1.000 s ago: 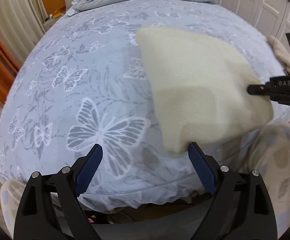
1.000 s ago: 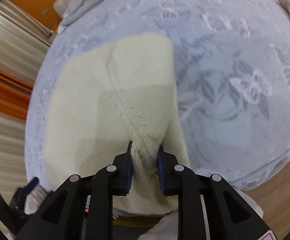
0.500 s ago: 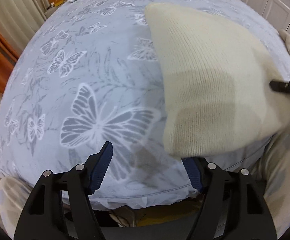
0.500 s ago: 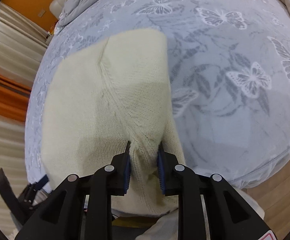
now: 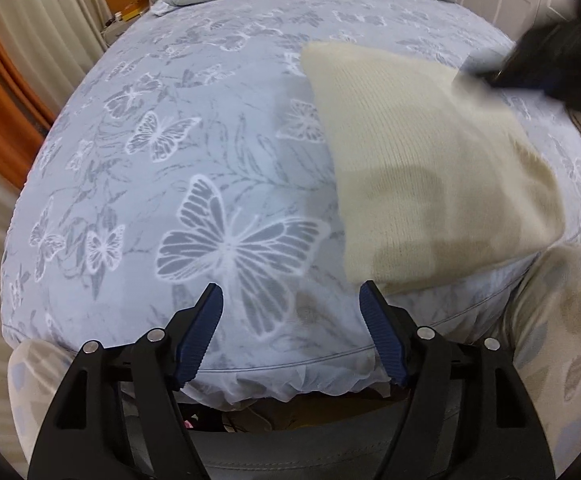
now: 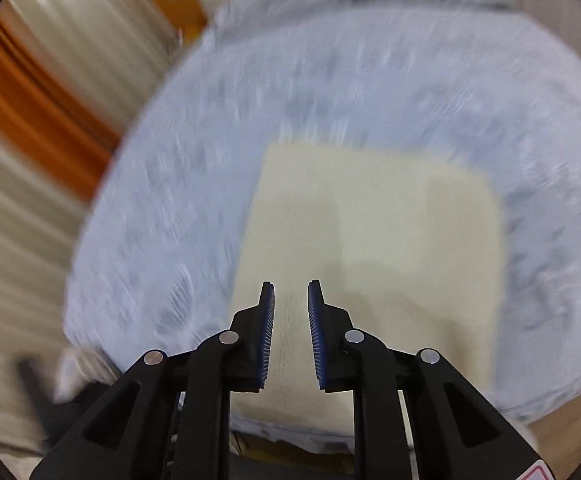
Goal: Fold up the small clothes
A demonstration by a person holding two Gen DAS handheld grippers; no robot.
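Left wrist view: the cream ribbed knit garment (image 5: 430,164) is seen lying flat on the butterfly-printed blue bedsheet (image 5: 194,152), its long axis running from the near bed edge away to the upper left; the left gripper (image 5: 290,320), having just been opening, is held wide and empty beside the near corner. Right wrist view, heavily blurred: the garment (image 6: 370,240) is spread ahead of the right gripper (image 6: 290,312), whose jaws, having just been closing, stand narrowly apart, and whether cloth is pinched cannot be told.

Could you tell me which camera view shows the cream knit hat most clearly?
The left wrist view: the cream knit hat shows its ribbing and most edges there. The right wrist view shows it whole but badly blurred, behind narrowly parted fingers.
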